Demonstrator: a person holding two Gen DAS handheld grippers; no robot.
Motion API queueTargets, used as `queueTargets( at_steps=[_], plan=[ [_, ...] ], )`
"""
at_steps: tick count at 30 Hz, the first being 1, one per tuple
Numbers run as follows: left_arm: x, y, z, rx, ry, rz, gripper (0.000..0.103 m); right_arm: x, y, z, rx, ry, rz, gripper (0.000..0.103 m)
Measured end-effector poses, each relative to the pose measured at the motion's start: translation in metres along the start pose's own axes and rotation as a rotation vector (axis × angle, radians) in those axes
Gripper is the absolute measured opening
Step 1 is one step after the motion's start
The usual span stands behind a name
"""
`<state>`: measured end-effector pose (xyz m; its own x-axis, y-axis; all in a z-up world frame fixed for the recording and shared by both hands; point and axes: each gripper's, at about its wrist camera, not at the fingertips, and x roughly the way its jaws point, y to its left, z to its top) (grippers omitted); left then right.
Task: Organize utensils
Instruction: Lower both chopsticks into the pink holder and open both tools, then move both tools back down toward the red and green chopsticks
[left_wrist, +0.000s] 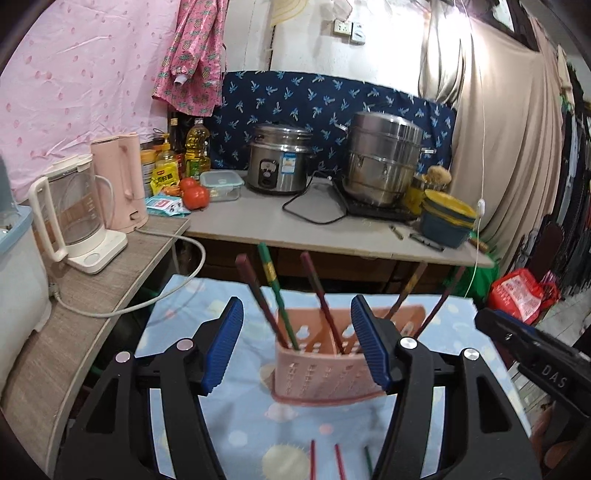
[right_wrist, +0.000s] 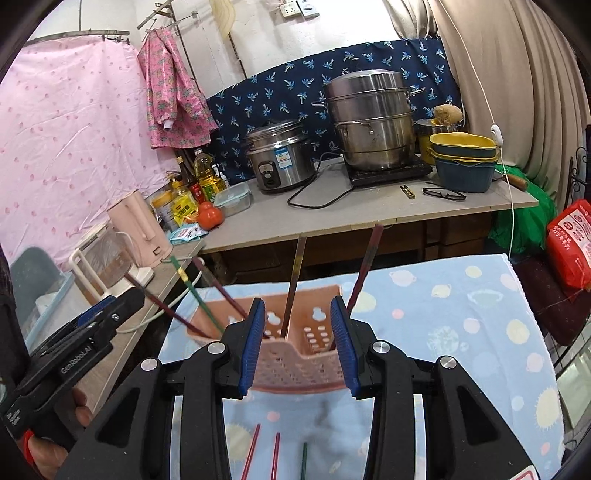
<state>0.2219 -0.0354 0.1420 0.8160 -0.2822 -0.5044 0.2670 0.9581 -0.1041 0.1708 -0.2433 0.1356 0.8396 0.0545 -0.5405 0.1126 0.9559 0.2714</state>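
Observation:
A pink perforated utensil holder (left_wrist: 321, 363) stands on a blue dotted cloth (left_wrist: 240, 417); it also shows in the right wrist view (right_wrist: 299, 354). Several chopsticks (left_wrist: 275, 295) stand in it, leaning left and right (right_wrist: 295, 284). Three loose chopsticks (left_wrist: 338, 459) lie on the cloth in front of it, two red and one green (right_wrist: 275, 456). My left gripper (left_wrist: 297, 345) is open and empty, just in front of the holder. My right gripper (right_wrist: 297, 341) is open and empty, with its fingers either side of the holder's near wall.
A counter (left_wrist: 295, 225) behind holds a rice cooker (left_wrist: 279, 162), a steel steamer pot (left_wrist: 384, 157), stacked bowls (left_wrist: 448, 218), tomatoes and bottles. Two kettles (left_wrist: 77, 214) with a cord stand on the left shelf. A red bag (right_wrist: 570, 247) sits at right.

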Motion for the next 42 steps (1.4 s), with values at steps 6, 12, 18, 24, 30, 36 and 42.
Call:
queueTargets(
  at_steps=[6, 12, 18, 24, 30, 36, 42],
  plan=[
    [-0.017, -0.006, -0.026, 0.028, 0.062, 0.025, 0.057, -0.022, 0.008, -0.029, -0.041, 0.021, -0.018, 0.037],
    [-0.032, -0.010, -0.051, 0.043, 0.103, 0.042, 0.057, -0.038, 0.016, -0.065, -0.087, 0.058, -0.041, 0.037],
    [-0.045, -0.011, -0.077, 0.037, 0.146, 0.052, 0.057, -0.049, 0.021, -0.102, -0.126, 0.112, -0.048, 0.037],
    [-0.054, -0.012, -0.099, 0.036, 0.181, 0.058, 0.057, -0.055, 0.024, -0.136, -0.151, 0.176, -0.047, 0.037],
    [-0.061, -0.015, -0.122, 0.051, 0.217, 0.061, 0.056, -0.061, 0.028, -0.168, -0.169, 0.225, -0.047, 0.037],
    [-0.068, -0.016, -0.145, 0.050, 0.252, 0.068, 0.056, -0.068, 0.026, -0.191, -0.170, 0.259, -0.047, 0.037],
    [-0.074, -0.009, -0.178, 0.038, 0.305, 0.087, 0.056, -0.071, 0.020, -0.218, -0.172, 0.310, -0.063, 0.037]
  ],
)
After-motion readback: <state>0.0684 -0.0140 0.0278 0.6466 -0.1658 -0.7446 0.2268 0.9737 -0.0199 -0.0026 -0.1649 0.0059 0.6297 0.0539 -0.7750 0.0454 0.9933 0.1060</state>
